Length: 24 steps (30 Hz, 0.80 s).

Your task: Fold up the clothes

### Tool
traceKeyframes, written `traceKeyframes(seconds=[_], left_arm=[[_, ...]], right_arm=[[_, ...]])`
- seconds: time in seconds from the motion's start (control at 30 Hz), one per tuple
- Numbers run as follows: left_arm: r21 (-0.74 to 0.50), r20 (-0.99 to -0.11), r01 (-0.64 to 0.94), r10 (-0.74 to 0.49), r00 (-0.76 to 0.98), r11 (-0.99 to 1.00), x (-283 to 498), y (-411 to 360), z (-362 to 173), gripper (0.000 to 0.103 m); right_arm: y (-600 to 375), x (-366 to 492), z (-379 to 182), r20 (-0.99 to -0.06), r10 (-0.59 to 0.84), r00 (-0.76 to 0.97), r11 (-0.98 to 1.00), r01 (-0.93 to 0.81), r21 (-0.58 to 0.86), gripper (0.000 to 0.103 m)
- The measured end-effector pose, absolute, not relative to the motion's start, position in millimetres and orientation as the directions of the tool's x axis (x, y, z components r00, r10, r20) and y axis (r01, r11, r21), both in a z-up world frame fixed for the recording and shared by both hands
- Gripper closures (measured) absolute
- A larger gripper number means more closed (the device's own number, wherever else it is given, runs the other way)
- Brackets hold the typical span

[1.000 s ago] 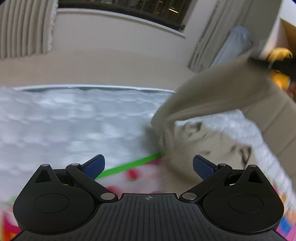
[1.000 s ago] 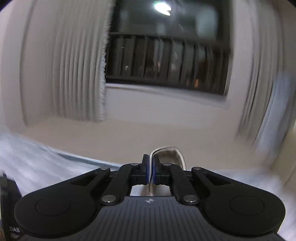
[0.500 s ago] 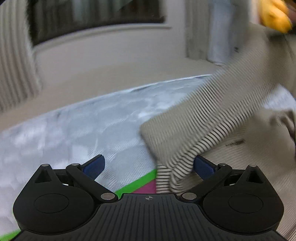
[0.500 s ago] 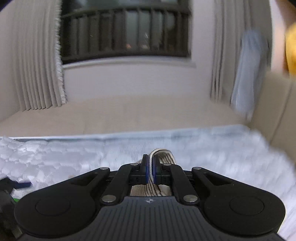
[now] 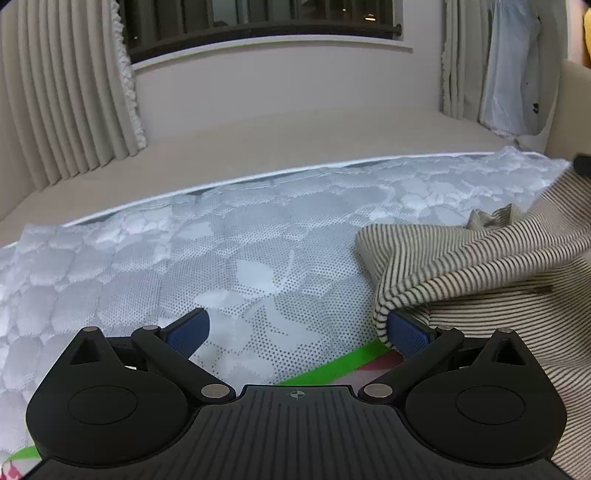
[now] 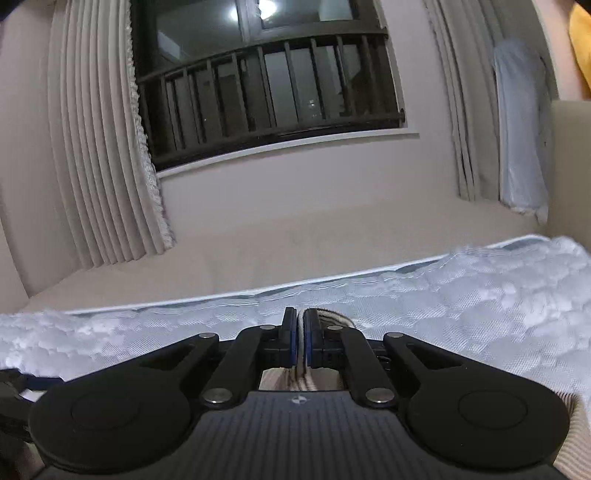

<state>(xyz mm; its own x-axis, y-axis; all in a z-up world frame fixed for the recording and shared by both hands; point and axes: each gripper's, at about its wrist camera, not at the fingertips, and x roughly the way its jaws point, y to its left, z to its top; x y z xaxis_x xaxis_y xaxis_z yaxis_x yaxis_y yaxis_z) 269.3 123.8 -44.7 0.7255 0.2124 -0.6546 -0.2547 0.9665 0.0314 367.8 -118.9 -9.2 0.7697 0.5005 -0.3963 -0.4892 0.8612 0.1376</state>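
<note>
Left wrist view has the left gripper (image 5: 297, 332) spread wide over a white quilted mattress (image 5: 207, 266), its blue pads (image 5: 186, 331) well apart and nothing between them. At the right of the frame lies the striped garment (image 5: 491, 273), beige with thin dark stripes; a rolled fold of it drapes over the right-hand pad, hiding that pad's tip. A green-edged mat (image 5: 332, 363) with pink patches peeks out just under the garment's lower left edge, in the lower middle of the frame. Past the mattress edge runs a beige ledge, with pleated curtains (image 5: 66, 96) at upper left, a barred window (image 5: 258, 18) along the top, and a pale blue cloth (image 5: 513, 74) hanging at upper right.

Right wrist view shows the right gripper (image 6: 300, 338) pressed together on a bunched edge of the striped garment (image 6: 328, 317), which pokes up between and just right of the pads at lower centre; more of the cloth shows beneath the linkage. Mattress (image 6: 461, 291) fills the middle band, the window (image 6: 266, 88) and curtains (image 6: 96, 147) above it.
</note>
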Motion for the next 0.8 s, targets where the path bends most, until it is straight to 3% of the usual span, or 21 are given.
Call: traceKeyframes(seconds=[0.23,0.3,0.33,0.4,0.47,0.53,0.67,0.8], left_arm=[[-0.248,-0.571,-0.053,-0.102,0.815,0.967,256.3,126.2,-28.3,0.0],[-0.288,-0.546,0.026,-0.186,0.817,0.957,255.3,120.5,-28.1,0.0],[-0.307,-0.531,0.066,-0.229,0.816,0.949,254.8,117.6,-28.0,0.0],[-0.318,-0.526,0.115,-0.277,0.805,0.941,256.1,109.9,-31.2,0.0],[-0.296,-0.534,0.131,-0.277,0.799,0.946,259.7,99.0,-35.8,0.0],[-0.253,-0.551,0.114,-0.24,0.8,0.961,265.9,89.3,-42.2,0.0],[-0.229,-0.567,0.06,-0.183,0.803,0.971,269.9,89.3,-44.3,0.0],[-0.242,-0.574,-0.003,-0.141,0.807,0.97,268.6,99.7,-40.0,0.0]], right_arm=[[-130.8,390.2,-65.2,-0.605,0.209,0.768,0.938,-0.333,-0.099,0.098],[-148.7,392.7,-72.8,-0.636,0.138,0.759,0.959,-0.264,-0.107,0.098],[-158.6,388.0,-69.0,-0.635,0.132,0.761,0.964,-0.249,-0.098,0.097],[-177.4,370.8,-50.6,-0.61,0.163,0.776,0.965,-0.255,-0.067,0.082],[-185.8,342.5,-31.8,-0.579,0.191,0.793,0.941,-0.315,-0.122,0.04],[-187.5,309.5,-19.1,-0.571,0.221,0.791,0.9,-0.391,-0.194,0.037],[-186.9,255.3,-19.0,-0.646,0.233,0.727,0.843,-0.482,-0.239,0.037],[-176.9,246.3,-60.6,-0.677,0.074,0.733,0.8,-0.449,-0.398,0.037]])
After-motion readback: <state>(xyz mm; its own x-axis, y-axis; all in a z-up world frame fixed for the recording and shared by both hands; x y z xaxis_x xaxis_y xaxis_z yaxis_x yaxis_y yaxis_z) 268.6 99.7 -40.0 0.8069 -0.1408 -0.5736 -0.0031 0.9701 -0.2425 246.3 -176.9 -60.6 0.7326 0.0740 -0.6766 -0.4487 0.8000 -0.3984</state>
